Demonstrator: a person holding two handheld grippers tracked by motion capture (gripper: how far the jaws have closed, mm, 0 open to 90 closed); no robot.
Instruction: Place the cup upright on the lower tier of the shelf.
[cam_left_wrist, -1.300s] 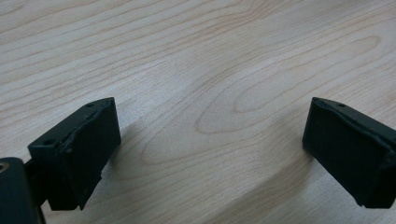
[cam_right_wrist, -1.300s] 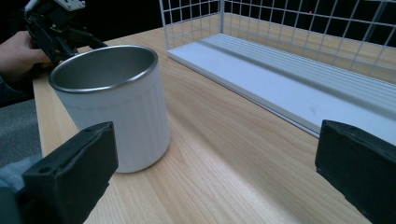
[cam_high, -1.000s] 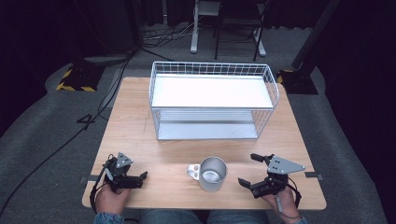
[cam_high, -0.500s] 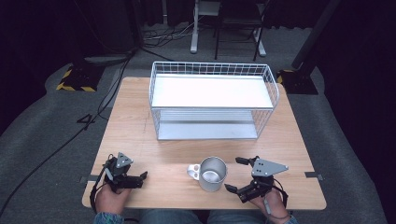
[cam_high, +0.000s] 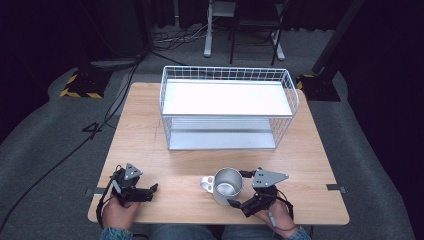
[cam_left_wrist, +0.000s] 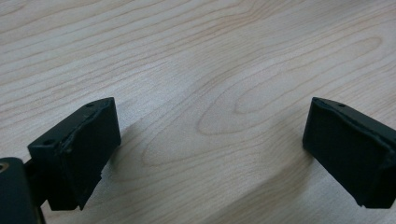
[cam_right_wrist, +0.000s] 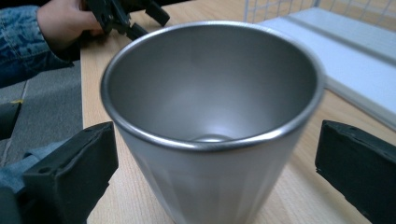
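Item: steel mug (cam_high: 228, 184), upright on the wooden table (cam_high: 150, 140), near the front edge, handle toward my left.

Right gripper (cam_high: 242, 189): jaws spread wide, one on each side of the mug wall, neither touching it. In the right gripper view the mug (cam_right_wrist: 210, 121) stands between both pads with a gap on each side.

Left gripper (cam_high: 151, 189): jaws apart, nothing between them, resting low over bare wood near the front left corner.

Progress: approach done, as I judge it; the grasp and the lift are not yet made. Likely destination: the white wire basket (cam_high: 292, 95) behind, nothing in it.

Room: open wood between mug and basket. Limits: the table's front edge close behind my hands, and the basket's raised rim to clear.
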